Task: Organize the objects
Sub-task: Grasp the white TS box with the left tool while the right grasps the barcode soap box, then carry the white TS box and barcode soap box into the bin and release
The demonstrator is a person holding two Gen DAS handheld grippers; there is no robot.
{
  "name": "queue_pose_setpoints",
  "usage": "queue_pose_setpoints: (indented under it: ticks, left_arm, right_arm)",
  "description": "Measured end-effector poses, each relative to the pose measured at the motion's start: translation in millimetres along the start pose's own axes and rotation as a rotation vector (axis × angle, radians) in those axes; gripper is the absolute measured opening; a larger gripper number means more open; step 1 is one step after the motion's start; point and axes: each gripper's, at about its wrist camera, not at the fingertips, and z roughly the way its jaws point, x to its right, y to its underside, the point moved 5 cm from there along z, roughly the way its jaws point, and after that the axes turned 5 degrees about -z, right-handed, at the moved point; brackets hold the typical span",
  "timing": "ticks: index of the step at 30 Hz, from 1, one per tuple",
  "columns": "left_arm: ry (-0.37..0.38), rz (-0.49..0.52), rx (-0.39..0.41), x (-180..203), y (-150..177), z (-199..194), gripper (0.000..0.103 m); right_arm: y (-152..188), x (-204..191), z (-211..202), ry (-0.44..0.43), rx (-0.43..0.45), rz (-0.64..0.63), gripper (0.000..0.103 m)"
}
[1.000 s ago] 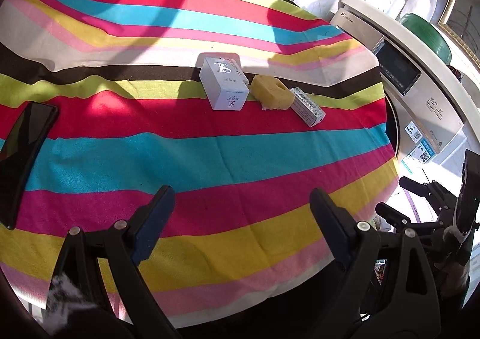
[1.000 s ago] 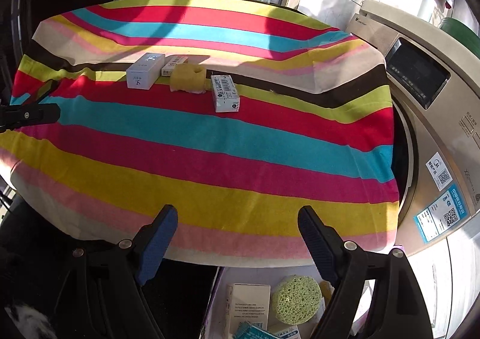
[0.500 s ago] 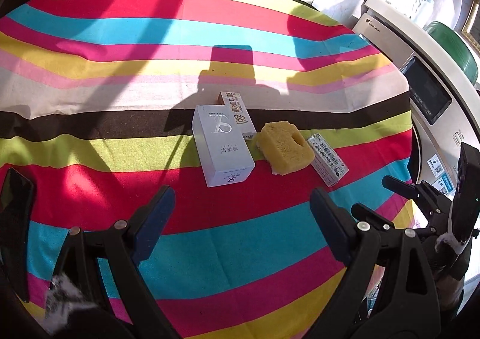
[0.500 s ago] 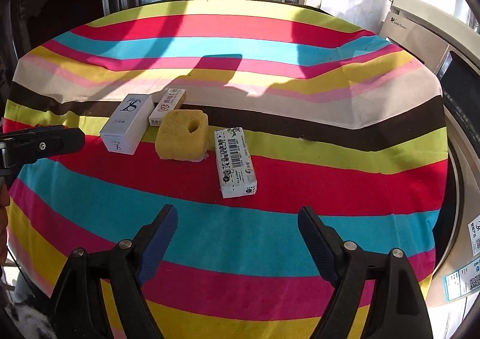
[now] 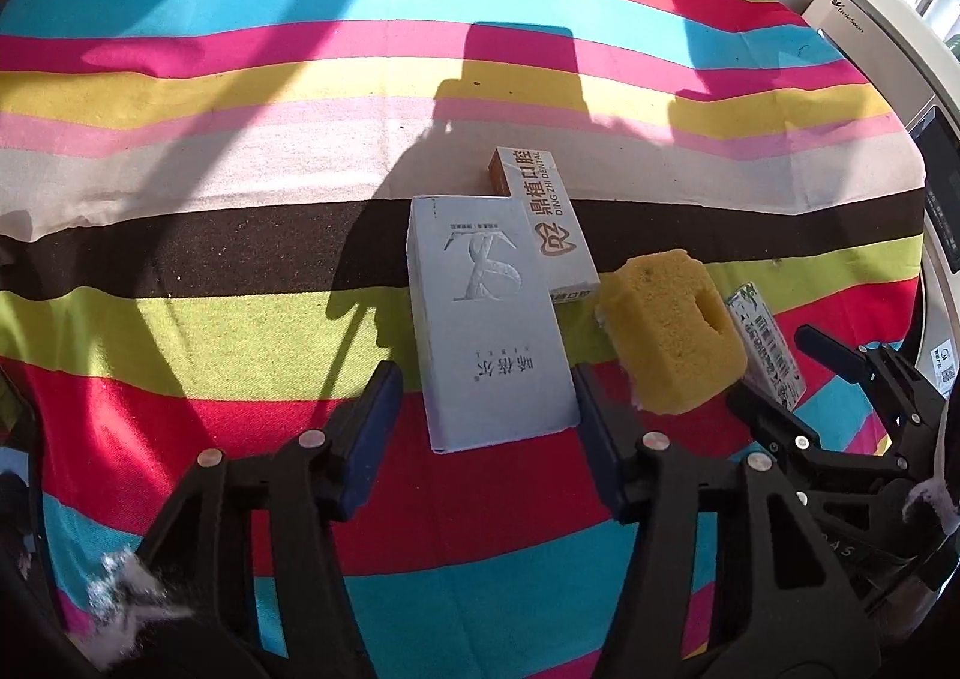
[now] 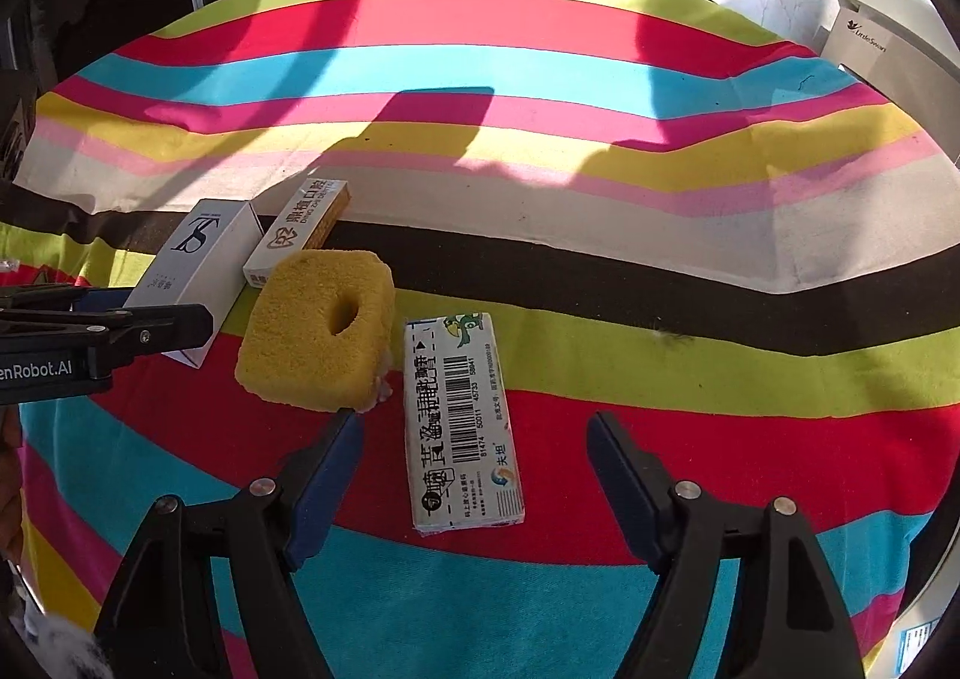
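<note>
Over striped cloth (image 5: 240, 235): left tongs (image 5: 483, 415) spread wide astride white box (image 5: 489, 331); right tongs (image 6: 474, 469) wide, empty, astride barcode box (image 6: 462, 427).

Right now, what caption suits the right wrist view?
Open right gripper straddles barcoded white carton beside holed yellow sponge on striped cloth.

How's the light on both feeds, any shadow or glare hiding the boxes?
Left wrist: hard sun, a dark shadow falls beside the grey box, print legible. Right wrist: barcode box sunlit and sharp; window glare stays above the striped cloth.
</note>
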Motion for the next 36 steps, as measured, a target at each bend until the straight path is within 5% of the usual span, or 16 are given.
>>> queue_pose_setpoints:
  ticks: [2, 4, 22, 30, 36]
  left_arm:
    - [0.007, 0.021, 0.014, -0.7, 1.4, -3.4, 0.051]
    - [0.007, 0.047, 0.031, -1.1, 6.0, -10.3, 0.047]
    - [0.253, -0.063, 0.157, -69.1, 135.0, -126.8, 0.046]
    - [0.433, 0.018, 0.11, -21.1, 154.2, -141.8, 0.046]
    - [0.5, 0.204, 0.034, 43.6, 177.8, -136.4, 0.046]
  right_arm:
    - [0.7, 2.6, 1.9, -0.008, -0.006, 0.013, 0.041]
    - [3.3, 2.5, -0.3, -0.016, 0.004, 0.015, 0.035]
    - [92.0, -30.5, -112.8, -0.039, 0.11, 0.095, 0.035]
    - [147.6, -8.9, -159.3, 0.025, 0.091, 0.2, 0.035]
    - [183.6, 25.5, -173.2, 0.074, 0.067, 0.314, 0.035]
